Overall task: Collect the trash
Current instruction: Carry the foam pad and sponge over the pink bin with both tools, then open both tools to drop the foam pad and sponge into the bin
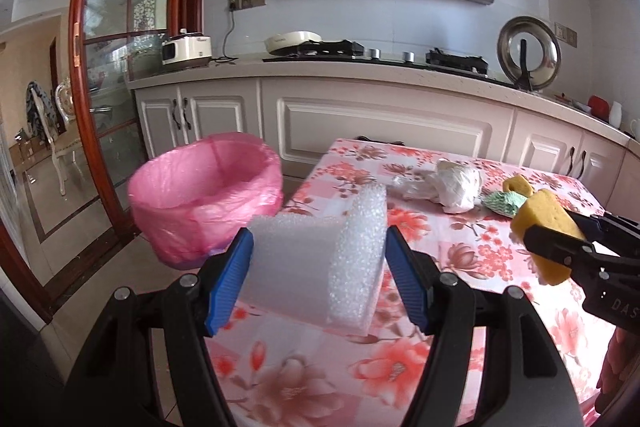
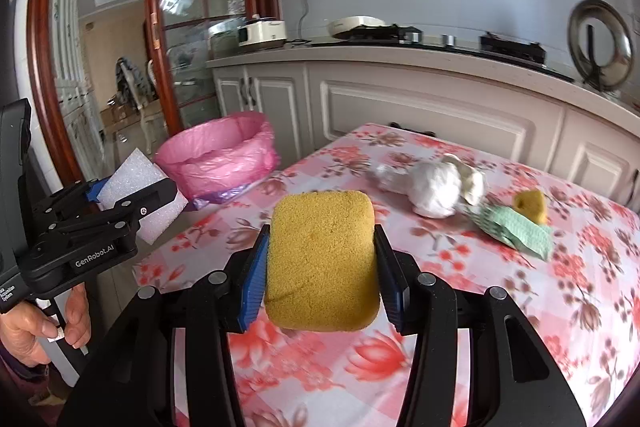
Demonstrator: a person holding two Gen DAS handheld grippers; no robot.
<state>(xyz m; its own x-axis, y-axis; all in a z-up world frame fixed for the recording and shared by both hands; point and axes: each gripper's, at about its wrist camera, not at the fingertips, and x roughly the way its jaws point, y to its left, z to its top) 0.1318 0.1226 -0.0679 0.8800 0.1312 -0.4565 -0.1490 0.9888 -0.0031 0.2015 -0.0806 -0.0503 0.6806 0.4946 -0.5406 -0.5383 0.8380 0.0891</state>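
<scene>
Left tool [image 1: 320, 267] is pinching the white foam block [image 1: 316, 259] at lower centre; right tool [image 2: 320, 267] is squeezing the yellow sponge [image 2: 322, 259]. Light foam risks slipping short of the pink-lined bin [image 1: 208, 187], centre left.

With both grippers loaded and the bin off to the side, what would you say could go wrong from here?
1. The white foam block sticks well out of the left gripper; it may twist loose or catch the rim of the pink-lined bin.
2. The yellow sponge in the right gripper is soft and could slip from its grip.
3. The bin stands beyond the table edge, so an early release would likely land on the floor.
</scene>
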